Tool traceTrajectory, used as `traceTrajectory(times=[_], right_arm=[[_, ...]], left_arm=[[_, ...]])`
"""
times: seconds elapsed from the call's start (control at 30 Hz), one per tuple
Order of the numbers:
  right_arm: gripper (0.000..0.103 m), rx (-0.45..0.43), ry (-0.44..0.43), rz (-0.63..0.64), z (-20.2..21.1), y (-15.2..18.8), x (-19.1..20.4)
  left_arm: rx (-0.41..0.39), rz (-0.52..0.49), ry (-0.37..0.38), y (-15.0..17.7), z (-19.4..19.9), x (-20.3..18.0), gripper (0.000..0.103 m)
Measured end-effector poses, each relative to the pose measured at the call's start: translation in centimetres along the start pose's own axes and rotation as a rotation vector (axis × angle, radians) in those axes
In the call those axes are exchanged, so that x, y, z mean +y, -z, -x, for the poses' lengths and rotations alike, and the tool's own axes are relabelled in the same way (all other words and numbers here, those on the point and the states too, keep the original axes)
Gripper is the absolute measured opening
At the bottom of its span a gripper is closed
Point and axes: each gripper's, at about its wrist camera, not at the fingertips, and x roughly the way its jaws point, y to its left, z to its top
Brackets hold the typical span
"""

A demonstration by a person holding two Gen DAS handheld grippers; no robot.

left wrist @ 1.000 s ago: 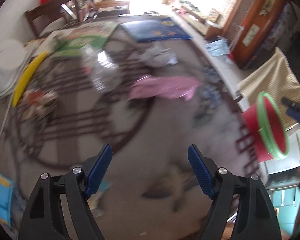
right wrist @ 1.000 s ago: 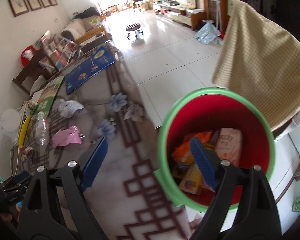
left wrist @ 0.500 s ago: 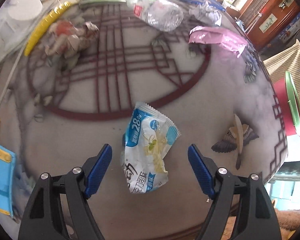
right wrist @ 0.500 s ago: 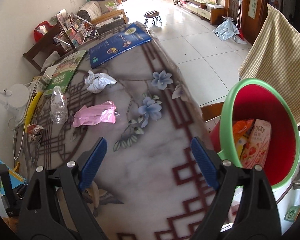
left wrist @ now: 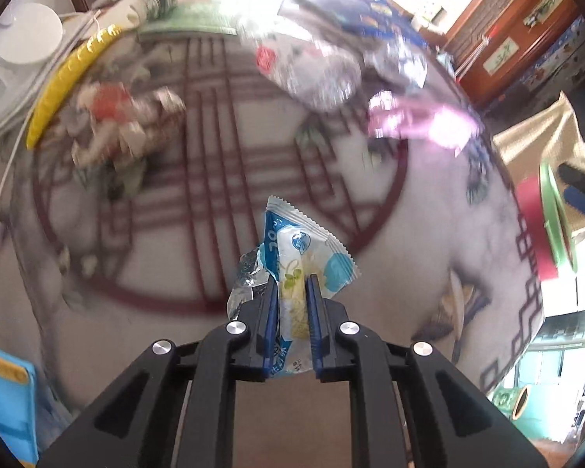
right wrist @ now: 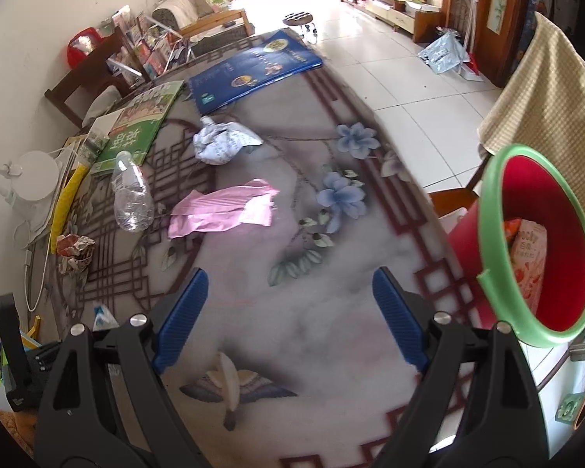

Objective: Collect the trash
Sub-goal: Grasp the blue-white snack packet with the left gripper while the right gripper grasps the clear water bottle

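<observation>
Two blue pads of your left claw [left wrist: 291, 304] are pinched on the blue-and-white snack bag [left wrist: 292, 269] at the lower middle of the left wrist view; they have just been closing, and the bag now sits crumpled between them, its sawtooth top sticking up past the tips. Your right claw [right wrist: 290, 308] stands spread and holds nothing, low in its own frame above the patterned table [right wrist: 312, 323].

Judging from the grip, the pads catch only a narrow fold of slick, light film. A quick swing could let it slip out, or its loose top could snag the rim as you tip it in. The red bin with the green rim [right wrist: 542, 241] sits at the right edge of the right wrist view, beyond the table edge, so a bag dropped short would likely land on the floor.

More trash waits in the left half of that view: the pink wrapper [right wrist: 222, 210], the clear bottle [right wrist: 130, 191], the crumpled paper [right wrist: 220, 142] and a small red-and-white wad [right wrist: 74, 249].

Compared with half a second ago, the bag no longer lies flat between wide pads, and the bin has slid further right in the right wrist view.
</observation>
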Motion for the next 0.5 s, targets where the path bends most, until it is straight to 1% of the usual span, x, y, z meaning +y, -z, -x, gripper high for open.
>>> traceTrajectory(times=[0.13, 0.27, 0.33, 0.5], right_arm=[[0.085, 0.021, -0.035, 0.059, -1.8, -1.4, 3.8], [0.085, 0.051, -0.118, 0.127, -4.6, -4.5, 8.7], [0.085, 0.084, -0.167, 0.156, -6.8, -6.2, 11.5], [0.085, 0.173, -0.16, 0.278, -12.5, -8.9, 17.5]], left_arm=[[-0.047, 0.015, 0.011, -1.6, 1.0, 1.3, 0.011], [-0.058, 0.021, 0.005, -1.8, 1.3, 2.6, 0.011], [-0.053, 0.019, 0.0, -1.7, 1.1, 3.3, 0.011], [-0.011, 0.052, 0.012, -1.1, -0.2, 5.3, 0.012]])
